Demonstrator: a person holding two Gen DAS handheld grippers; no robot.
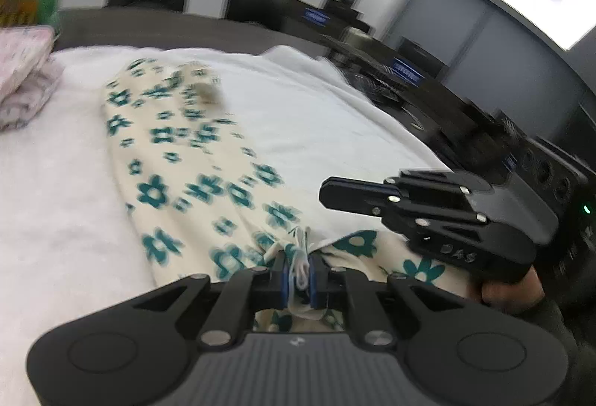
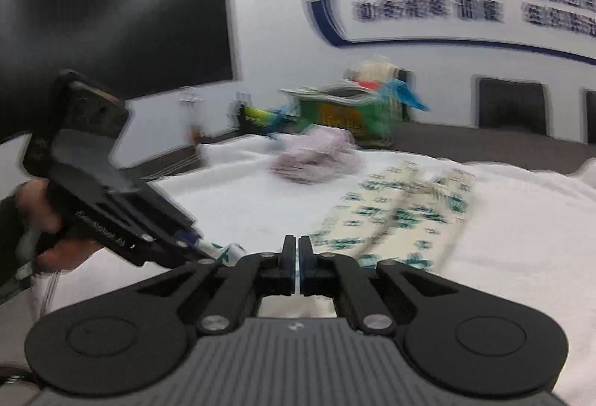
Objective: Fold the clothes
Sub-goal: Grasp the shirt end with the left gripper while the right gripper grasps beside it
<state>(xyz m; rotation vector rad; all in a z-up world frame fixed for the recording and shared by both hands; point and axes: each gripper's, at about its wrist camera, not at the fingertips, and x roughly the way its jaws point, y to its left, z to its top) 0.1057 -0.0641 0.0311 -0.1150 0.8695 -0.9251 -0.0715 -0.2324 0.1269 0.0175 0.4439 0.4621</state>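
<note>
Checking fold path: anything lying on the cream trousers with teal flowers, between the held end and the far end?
Nothing visible does. The cream trousers with teal flowers lie bare along the white towel-covered table. The left gripper pinches their near end. The folded pink garment pile sits off to the side, apart.

Trousers on the towel; folded clothes apparently left.

Floral trousers: soft matt cloth. White table cover: seemingly fleecy fabric, blurred. Left gripper: matt black plastic.
</note>
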